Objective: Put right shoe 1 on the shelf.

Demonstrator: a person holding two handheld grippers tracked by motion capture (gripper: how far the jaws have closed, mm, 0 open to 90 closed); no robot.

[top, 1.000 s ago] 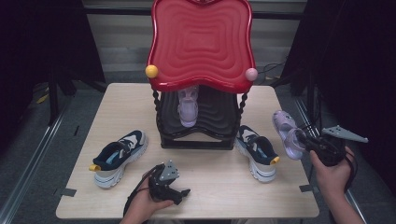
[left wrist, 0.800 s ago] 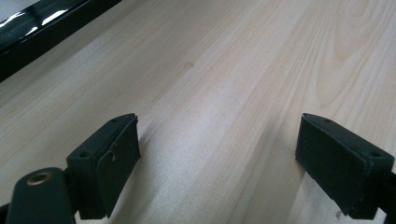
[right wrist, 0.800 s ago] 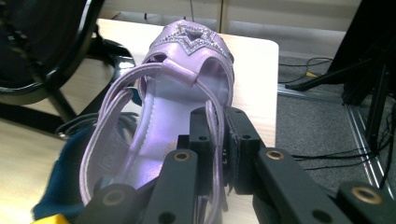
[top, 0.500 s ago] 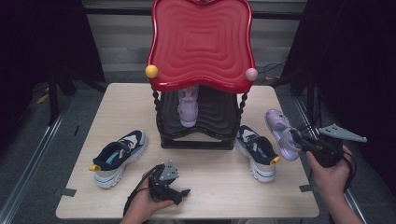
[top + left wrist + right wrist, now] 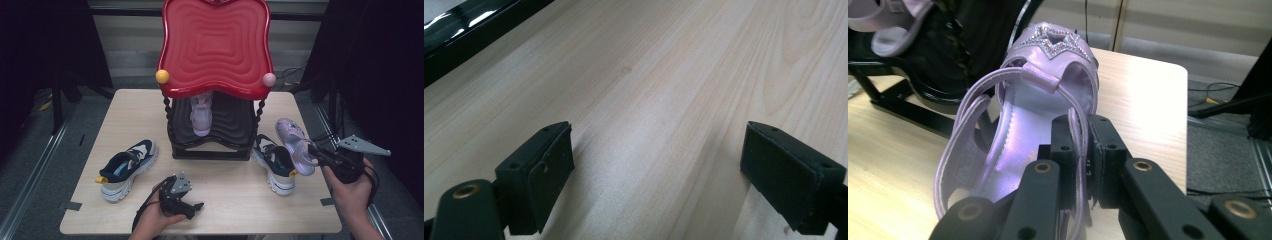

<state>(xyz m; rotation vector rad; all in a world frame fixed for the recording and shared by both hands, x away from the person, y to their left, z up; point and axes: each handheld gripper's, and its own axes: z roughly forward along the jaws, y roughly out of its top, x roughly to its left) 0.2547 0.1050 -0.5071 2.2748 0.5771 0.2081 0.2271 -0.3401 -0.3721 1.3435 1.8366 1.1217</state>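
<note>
My right fingers (image 5: 1108,165) are pinching the heel strap of the lilac sandal (image 5: 1048,95), pressed together with the thin strap between them; the sandal's star-trimmed toe points straight ahead of them, away from me. In the high view I see the right gripper (image 5: 320,154) holding that sandal (image 5: 294,145) lifted over the table's (image 5: 235,200) right edge, just beside the dark sneaker (image 5: 274,162) that lies to the fingers' left. Beyond and left of the fingers stands the black rack with the red top (image 5: 215,45), and a second lilac sandal (image 5: 201,114) sits on its shelf. My left gripper (image 5: 192,206) rests low near the front of the table, its fingers (image 5: 536,172) spread wide with nothing but bare wood between them. Another sneaker (image 5: 125,167) lies off to their left.
</note>
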